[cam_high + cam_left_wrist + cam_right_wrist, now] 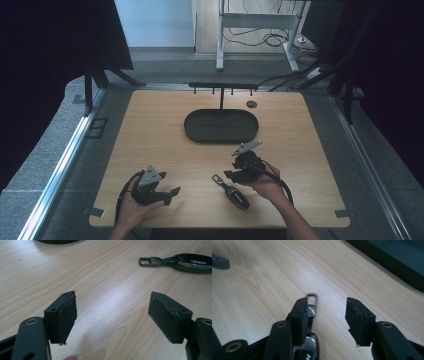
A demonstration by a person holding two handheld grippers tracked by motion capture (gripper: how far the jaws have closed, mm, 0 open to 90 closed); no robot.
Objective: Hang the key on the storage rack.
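the dark glossy car key fob with a metal loop point(233, 192) is lying on the light wooden surface point(150, 130), near its front edge. the right gripper point(327, 315) is hovering over it, jaws released, one jaw above the fob. the left gripper point(112, 317) is resting well apart, jaws spread wide, grasping nothing.

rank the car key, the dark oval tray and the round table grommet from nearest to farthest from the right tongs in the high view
1. Car key: just beside the right tongs, toward the table's near edge.
2. Dark oval tray: mid-table, beyond them.
3. Round grommet: behind the tray, by the far edge.
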